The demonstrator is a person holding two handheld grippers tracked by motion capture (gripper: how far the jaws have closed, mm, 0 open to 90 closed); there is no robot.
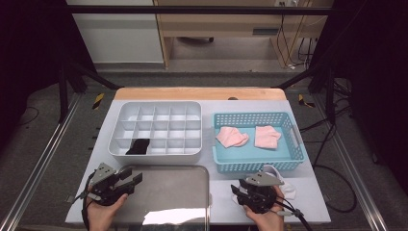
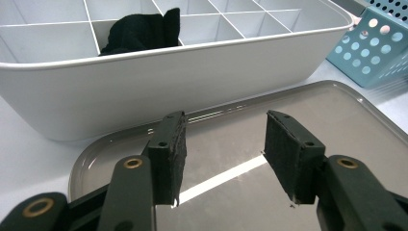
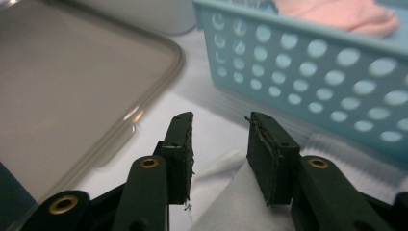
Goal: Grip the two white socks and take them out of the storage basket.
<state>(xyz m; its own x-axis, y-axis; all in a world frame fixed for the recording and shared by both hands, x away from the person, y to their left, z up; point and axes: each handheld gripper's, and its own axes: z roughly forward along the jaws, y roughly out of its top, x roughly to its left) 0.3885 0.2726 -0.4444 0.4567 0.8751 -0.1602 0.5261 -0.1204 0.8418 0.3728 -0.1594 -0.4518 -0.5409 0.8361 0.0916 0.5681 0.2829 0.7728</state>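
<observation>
The white sock (image 1: 284,185) lies crumpled on the table (image 1: 317,202) just in front of the blue basket (image 1: 255,165), under the right gripper (image 1: 239,191); bunched as it is, I cannot tell its long axis or which way it points. That gripper hovers low over the sock with jaws apart and empty, aimed toward the tray (image 1: 168,192), while the left gripper (image 1: 136,178), jaws also apart, is held over the tray's left edge, pointing toward the white divided box (image 1: 154,151), where a black sock (image 1: 139,146) sits in a front compartment. Two pink socks (image 1: 232,136) lie in the basket, and beyond the pale table are grey floor and cables.
</observation>
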